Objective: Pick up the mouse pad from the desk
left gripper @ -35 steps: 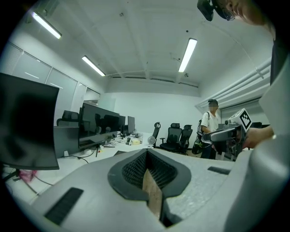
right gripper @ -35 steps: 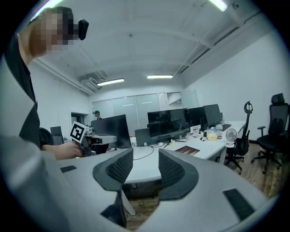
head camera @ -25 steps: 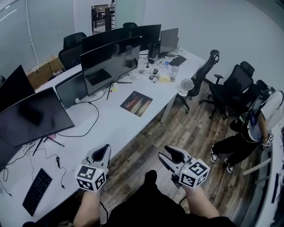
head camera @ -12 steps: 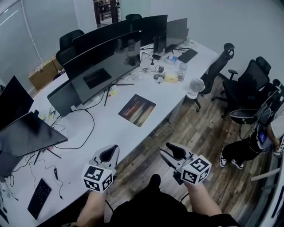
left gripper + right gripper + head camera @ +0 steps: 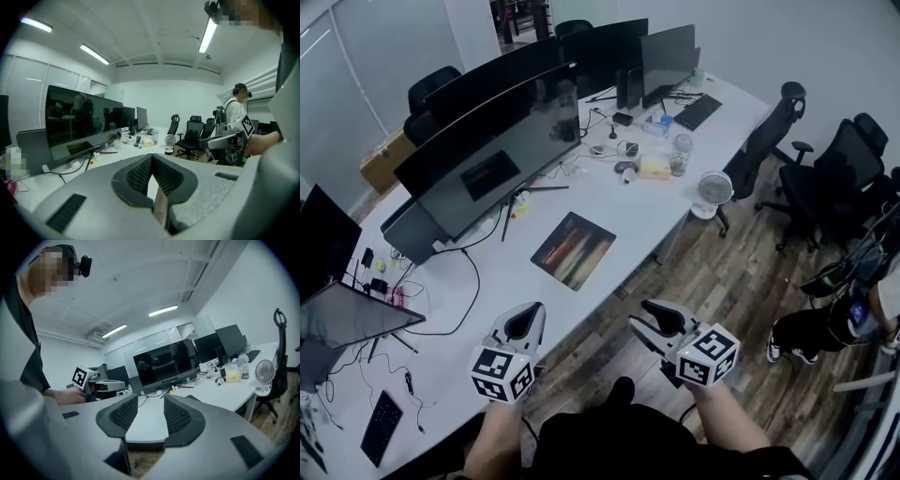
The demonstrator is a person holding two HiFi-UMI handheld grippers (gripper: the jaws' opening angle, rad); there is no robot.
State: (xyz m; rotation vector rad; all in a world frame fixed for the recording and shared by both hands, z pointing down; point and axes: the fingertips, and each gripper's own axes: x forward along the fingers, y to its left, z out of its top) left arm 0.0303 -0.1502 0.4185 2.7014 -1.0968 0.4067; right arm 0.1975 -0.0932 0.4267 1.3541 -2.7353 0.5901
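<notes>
The mouse pad (image 5: 573, 249), dark with orange and red streaks, lies flat on the white desk (image 5: 609, 206) in front of the big curved monitor (image 5: 487, 150). Both grippers are held in the air short of it, at the desk's near edge. My left gripper (image 5: 525, 323) hovers over the desk edge, and its pads (image 5: 140, 171) meet with nothing between them. My right gripper (image 5: 652, 314) hangs over the wooden floor to the right of the desk; its jaws stand apart, empty (image 5: 146, 411). Neither gripper touches the pad.
A row of monitors (image 5: 609, 47) runs along the desk's back. A small white fan (image 5: 710, 192), a yellow box (image 5: 655, 167) and a bottle (image 5: 680, 150) stand further along, with cables (image 5: 450, 300) and a keyboard (image 5: 382, 427) nearer. Black office chairs (image 5: 834, 178) and a person (image 5: 834, 323) are at the right.
Both grippers have been carried forward along the desk's edge. The mouse pad now lies nearer and lower in the head view. The jaws look unchanged.
</notes>
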